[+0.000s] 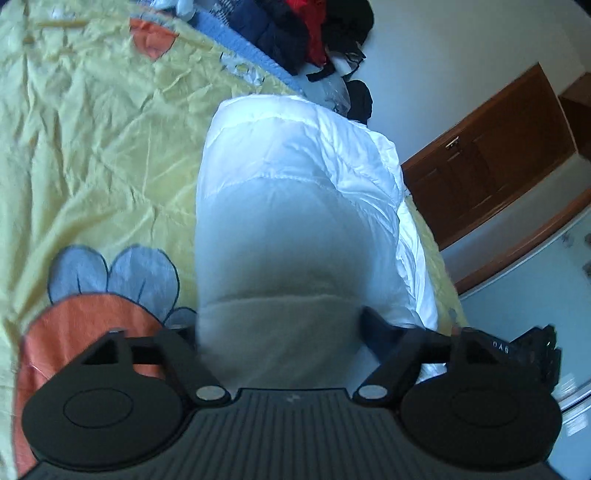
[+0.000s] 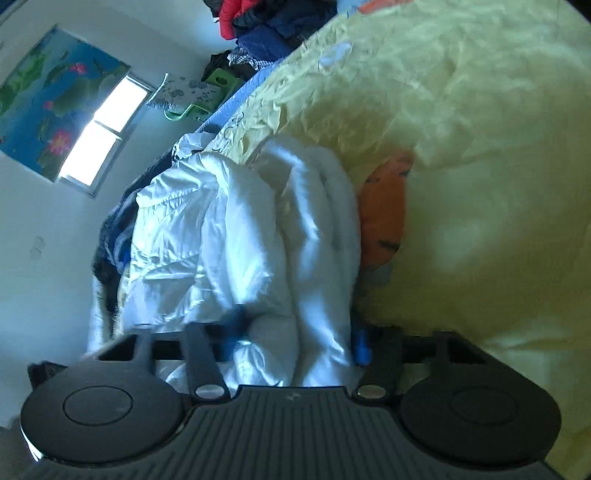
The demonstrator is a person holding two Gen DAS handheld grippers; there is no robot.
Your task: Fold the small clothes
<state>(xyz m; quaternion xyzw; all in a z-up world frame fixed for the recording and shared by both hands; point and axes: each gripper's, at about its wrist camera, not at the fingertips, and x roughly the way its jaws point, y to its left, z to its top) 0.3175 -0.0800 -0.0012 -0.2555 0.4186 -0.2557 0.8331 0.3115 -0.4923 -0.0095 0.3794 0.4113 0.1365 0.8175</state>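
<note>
A white puffy quilted garment (image 1: 291, 192) lies on a yellow bedsheet (image 1: 92, 147). In the left wrist view its near end fills the space between the jaws of my left gripper (image 1: 280, 328), which is closed on it. In the right wrist view the same white garment (image 2: 236, 236) is bunched in folds, and my right gripper (image 2: 295, 336) grips a thick fold of it between its blue-padded fingers (image 2: 362, 343). Both sets of fingertips are mostly hidden by fabric.
The sheet has orange and grey-blue flower prints (image 1: 110, 280). A pile of dark, red and navy clothes (image 1: 303, 33) lies at the far end of the bed. A wooden cabinet (image 1: 491, 158) stands beyond the bed edge. A window (image 2: 107, 129) and a floral picture (image 2: 48, 96) are on the wall.
</note>
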